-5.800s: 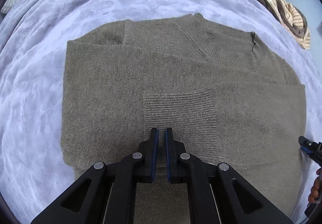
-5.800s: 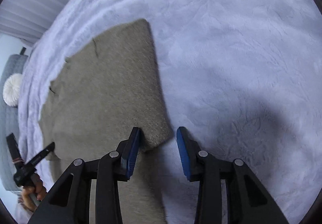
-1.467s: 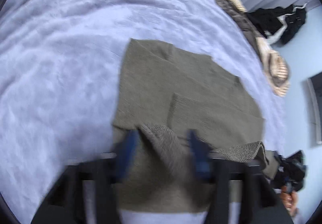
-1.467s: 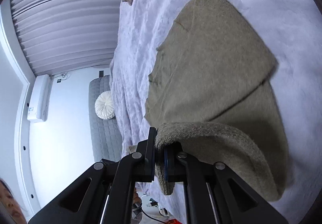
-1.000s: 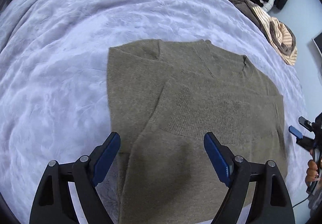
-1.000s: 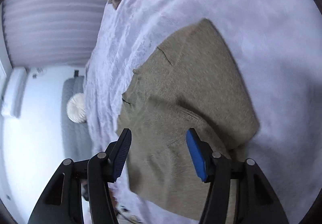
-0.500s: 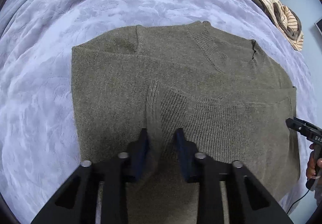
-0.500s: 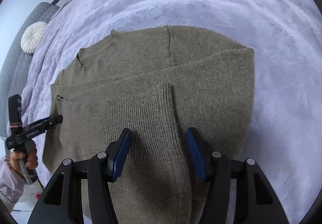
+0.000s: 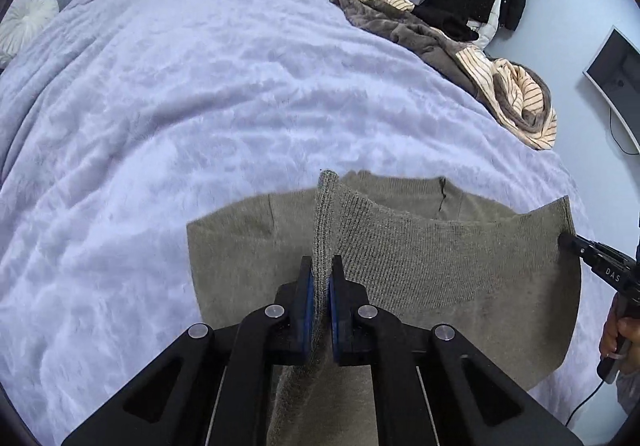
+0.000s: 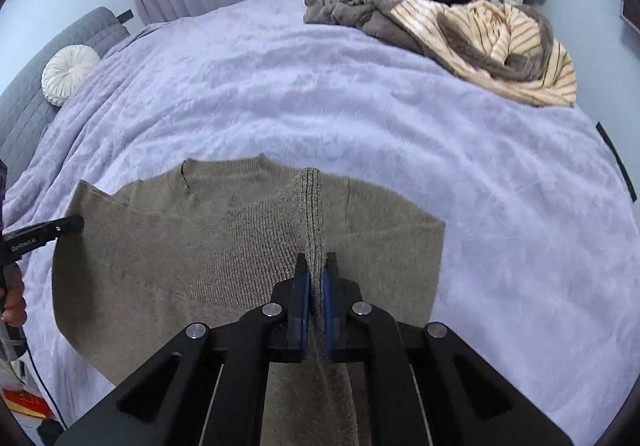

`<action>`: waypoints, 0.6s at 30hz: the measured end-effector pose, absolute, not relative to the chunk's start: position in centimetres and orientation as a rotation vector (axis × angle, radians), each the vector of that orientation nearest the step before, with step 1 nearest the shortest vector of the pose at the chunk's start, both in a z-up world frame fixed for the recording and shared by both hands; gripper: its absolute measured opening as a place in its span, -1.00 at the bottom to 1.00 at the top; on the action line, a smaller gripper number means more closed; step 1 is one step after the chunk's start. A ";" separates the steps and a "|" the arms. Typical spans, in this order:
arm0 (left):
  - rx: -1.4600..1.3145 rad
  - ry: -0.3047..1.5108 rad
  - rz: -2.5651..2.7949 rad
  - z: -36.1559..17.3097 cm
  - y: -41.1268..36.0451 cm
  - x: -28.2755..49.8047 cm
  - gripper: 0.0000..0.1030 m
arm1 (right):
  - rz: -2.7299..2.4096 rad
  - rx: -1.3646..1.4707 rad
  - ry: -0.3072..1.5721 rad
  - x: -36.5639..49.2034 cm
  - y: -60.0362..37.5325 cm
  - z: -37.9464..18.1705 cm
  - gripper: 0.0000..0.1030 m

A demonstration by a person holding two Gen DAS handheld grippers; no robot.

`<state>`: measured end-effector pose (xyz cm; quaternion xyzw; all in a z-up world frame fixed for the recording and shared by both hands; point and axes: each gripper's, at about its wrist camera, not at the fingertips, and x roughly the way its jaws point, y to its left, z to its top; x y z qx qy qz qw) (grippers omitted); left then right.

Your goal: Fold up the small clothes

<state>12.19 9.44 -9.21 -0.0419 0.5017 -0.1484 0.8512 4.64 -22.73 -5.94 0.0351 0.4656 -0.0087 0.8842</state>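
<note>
An olive-grey knitted sweater [image 9: 440, 266] lies on a lilac bed cover [image 9: 200, 105], collar at the far side. Its ribbed bottom edge is lifted off the bed and hangs between both grippers. My left gripper [image 9: 319, 286] is shut on a standing fold of that ribbed edge. In the right wrist view my right gripper [image 10: 314, 282] is likewise shut on a ridge of the sweater [image 10: 180, 246]. Each view shows the other gripper's tip pinching the far raised corner: the right gripper [image 9: 568, 240] and the left gripper [image 10: 74, 224]. A hand holds each handle.
A heap of brown and striped clothes [image 9: 500, 85] lies at the bed's far right edge, with black garments [image 9: 480, 5] hanging behind it. A white round cushion [image 10: 70, 73] sits on a grey sofa at the left. Curtains line the back wall. A monitor [image 9: 612, 69] hangs at the right.
Both grippers have closed on the sweater's ribbed bottom edge and risen with it. The edge now hangs over the body of the sweater, and more of the room shows.
</note>
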 end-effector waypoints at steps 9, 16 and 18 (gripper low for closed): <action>-0.024 1.122 -0.201 -16.5 8.5 17.4 -0.84 | -0.053 0.160 1.086 12.7 -24.9 -12.9 -0.88; 0.056 1.105 0.026 -17.8 10.4 17.1 0.34 | -0.129 0.303 1.147 12.5 -27.3 -15.5 -0.70; 0.003 1.119 0.014 -16.4 11.8 16.5 0.34 | -0.194 0.341 1.122 11.1 -28.4 -14.0 -0.70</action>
